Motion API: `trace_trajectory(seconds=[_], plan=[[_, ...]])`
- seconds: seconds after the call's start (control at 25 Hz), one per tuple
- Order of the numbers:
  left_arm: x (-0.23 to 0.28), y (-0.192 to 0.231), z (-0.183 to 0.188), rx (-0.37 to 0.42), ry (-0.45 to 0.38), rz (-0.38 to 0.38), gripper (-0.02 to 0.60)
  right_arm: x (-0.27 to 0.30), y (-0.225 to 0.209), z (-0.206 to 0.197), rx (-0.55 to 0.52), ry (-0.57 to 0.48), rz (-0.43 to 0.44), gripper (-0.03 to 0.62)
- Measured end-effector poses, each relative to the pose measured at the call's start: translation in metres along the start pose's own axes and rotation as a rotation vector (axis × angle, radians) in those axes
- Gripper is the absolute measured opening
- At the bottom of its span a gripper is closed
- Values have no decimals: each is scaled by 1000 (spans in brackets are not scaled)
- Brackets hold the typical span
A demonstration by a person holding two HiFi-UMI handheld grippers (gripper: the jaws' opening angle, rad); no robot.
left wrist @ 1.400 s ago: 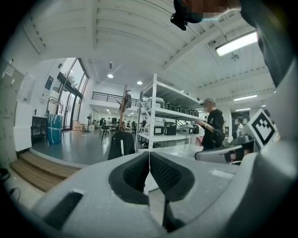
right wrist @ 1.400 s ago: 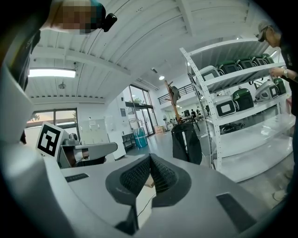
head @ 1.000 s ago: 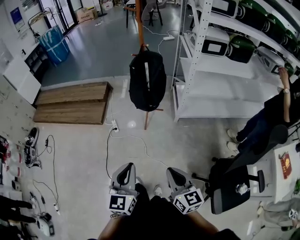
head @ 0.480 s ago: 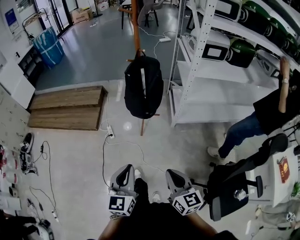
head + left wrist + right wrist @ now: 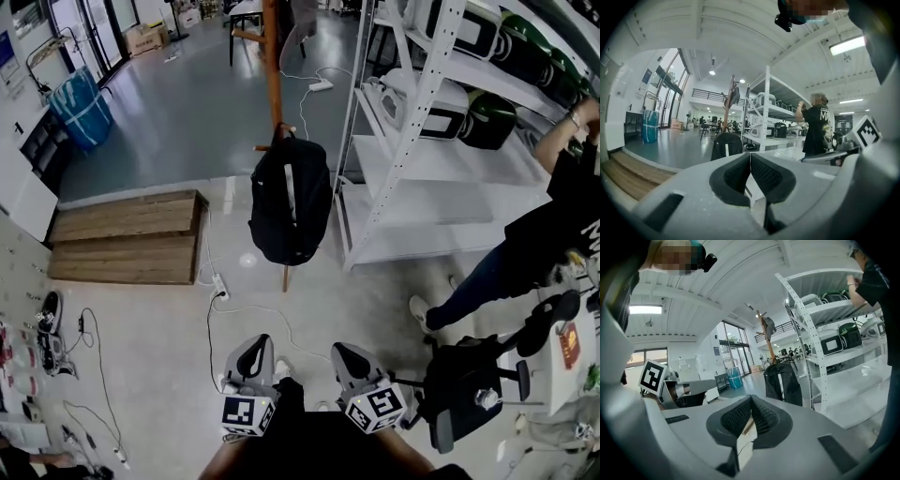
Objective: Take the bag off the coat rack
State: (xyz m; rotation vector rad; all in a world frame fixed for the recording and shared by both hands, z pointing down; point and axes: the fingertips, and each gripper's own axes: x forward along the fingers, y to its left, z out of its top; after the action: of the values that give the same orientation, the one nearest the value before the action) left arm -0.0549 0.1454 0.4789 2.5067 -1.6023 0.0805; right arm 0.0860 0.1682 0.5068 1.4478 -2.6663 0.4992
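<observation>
A black backpack point(image 5: 290, 201) with a pale stripe hangs on a wooden coat rack point(image 5: 273, 66) ahead of me on the floor. It shows small in the left gripper view as the backpack point(image 5: 726, 145) and in the right gripper view as the backpack point(image 5: 783, 382). My left gripper point(image 5: 252, 349) and right gripper point(image 5: 347, 356) are side by side at the bottom of the head view, well short of the bag. Both have their jaws shut with nothing between them.
A white metal shelving unit point(image 5: 420, 112) with cases stands right of the rack. A person point(image 5: 539, 234) in dark clothes reaches to it. A black office chair point(image 5: 473, 380) is at my right. Wooden steps point(image 5: 127, 237) lie at left; a power strip cable point(image 5: 234, 305) crosses the floor.
I have walked toward the coat rack: the backpack and shelving appear nearer and larger. The person at the shelf has shifted stance. Both grippers keep their place in the view.
</observation>
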Motion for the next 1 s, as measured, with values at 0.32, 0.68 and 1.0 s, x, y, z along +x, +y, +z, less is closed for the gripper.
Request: trace_trajectory(seconds=[0.32, 0.68, 1.0], plan=[[38, 76, 17, 3, 3, -43, 18, 87, 19, 24, -8, -2, -17, 12], [67, 133, 14, -21, 40, -63, 18, 148, 32, 42, -55, 23, -25, 12], [99, 150, 21, -27, 22, -69, 18, 182, 13, 46, -52, 29, -24, 12]])
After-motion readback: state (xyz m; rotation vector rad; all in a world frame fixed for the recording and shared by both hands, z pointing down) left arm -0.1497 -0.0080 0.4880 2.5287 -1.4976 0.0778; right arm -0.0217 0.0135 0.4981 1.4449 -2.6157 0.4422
